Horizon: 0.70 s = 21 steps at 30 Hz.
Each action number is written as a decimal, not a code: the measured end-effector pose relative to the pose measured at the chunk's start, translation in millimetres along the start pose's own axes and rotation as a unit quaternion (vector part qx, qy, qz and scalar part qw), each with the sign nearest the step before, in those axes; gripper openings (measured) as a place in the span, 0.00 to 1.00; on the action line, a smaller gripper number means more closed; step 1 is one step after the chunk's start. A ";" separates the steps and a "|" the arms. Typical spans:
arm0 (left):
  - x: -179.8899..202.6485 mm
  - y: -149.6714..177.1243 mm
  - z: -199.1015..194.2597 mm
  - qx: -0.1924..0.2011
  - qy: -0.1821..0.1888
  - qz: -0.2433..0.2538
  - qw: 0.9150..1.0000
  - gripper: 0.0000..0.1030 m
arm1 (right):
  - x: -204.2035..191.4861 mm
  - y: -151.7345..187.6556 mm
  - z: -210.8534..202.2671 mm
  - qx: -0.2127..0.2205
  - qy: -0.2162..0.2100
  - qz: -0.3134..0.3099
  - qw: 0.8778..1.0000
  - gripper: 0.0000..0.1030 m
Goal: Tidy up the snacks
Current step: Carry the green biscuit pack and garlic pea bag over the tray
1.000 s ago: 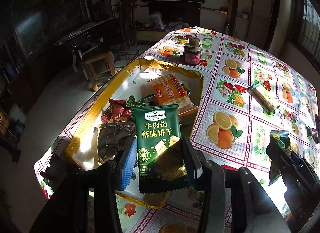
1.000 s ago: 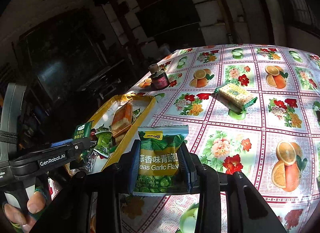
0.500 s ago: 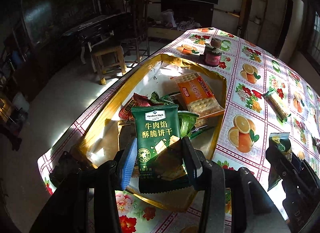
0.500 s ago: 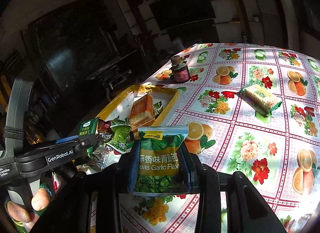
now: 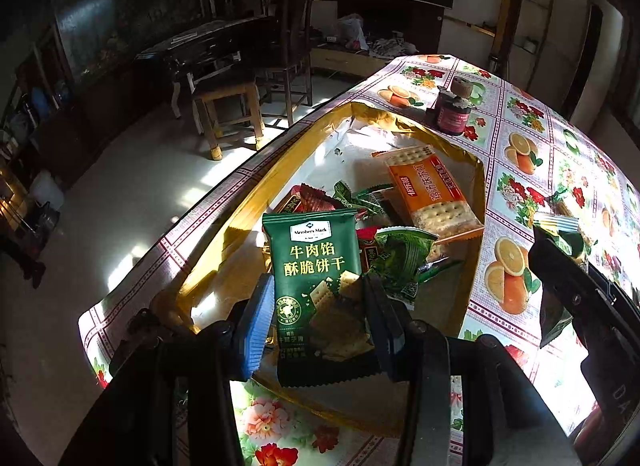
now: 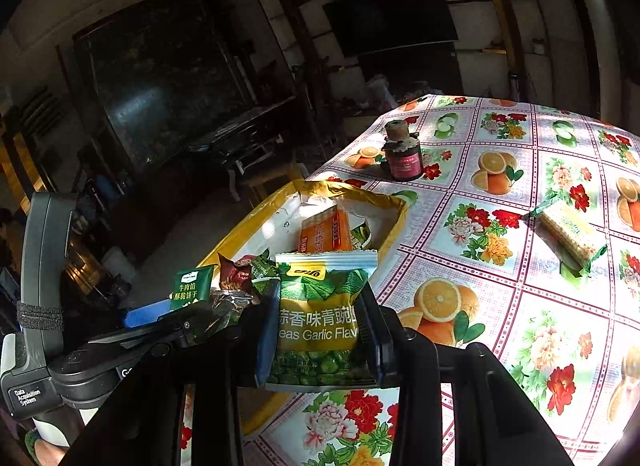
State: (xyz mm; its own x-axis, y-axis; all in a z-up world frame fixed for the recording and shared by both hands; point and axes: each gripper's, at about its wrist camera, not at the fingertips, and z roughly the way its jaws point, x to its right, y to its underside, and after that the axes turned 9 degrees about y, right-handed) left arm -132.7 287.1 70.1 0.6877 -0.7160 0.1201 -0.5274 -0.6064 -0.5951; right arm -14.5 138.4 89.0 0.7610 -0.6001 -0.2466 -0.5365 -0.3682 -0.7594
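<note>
My left gripper (image 5: 316, 302) is shut on a dark green cracker packet (image 5: 314, 262) and holds it upright over the near end of the gold-rimmed tray (image 5: 248, 209). Inside the tray lie an orange cracker pack (image 5: 430, 189) and several small green and red packets (image 5: 400, 254). My right gripper (image 6: 320, 330) is shut on a green and yellow garlic pea packet (image 6: 320, 306), hanging above the tray's near right corner. In the right wrist view the left gripper (image 6: 160, 322) with its green packet (image 6: 188, 288) shows at the lower left. The right gripper's dark body (image 5: 580, 298) enters the left wrist view from the right.
A small dark jar (image 6: 402, 153) with a cork top stands beyond the tray on the fruit-print tablecloth (image 6: 500, 306). A yellow wafer pack (image 6: 570, 231) lies on the cloth to the right. A wooden stool (image 5: 228, 105) and dark furniture stand past the table's left edge.
Both grippers have carried their packets leftward over the table toward the tray. The tray now lies closer to the middle of both views. Neither grip has changed.
</note>
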 end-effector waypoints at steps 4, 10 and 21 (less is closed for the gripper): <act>-2.9 0.8 0.6 0.002 -0.002 0.000 1.000 0.43 | -5.6 -4.7 9.1 -0.003 -0.005 -0.003 1.000 0.39; -3.2 0.7 1.6 0.002 -0.002 0.000 1.000 0.43 | -11.3 -8.6 21.4 -0.009 -0.010 -0.006 1.000 0.39; -6.4 2.0 7.5 0.006 0.008 0.002 1.000 0.43 | -20.1 -17.5 43.1 -0.019 -0.020 -0.013 1.000 0.39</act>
State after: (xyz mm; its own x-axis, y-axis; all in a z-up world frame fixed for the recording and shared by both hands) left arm -134.4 293.0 62.2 0.6777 -0.7239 0.1292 -0.5242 -0.5988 -0.6055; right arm -4.7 187.6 81.3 0.7879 -0.5621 -0.2517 -0.5298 -0.4104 -0.7422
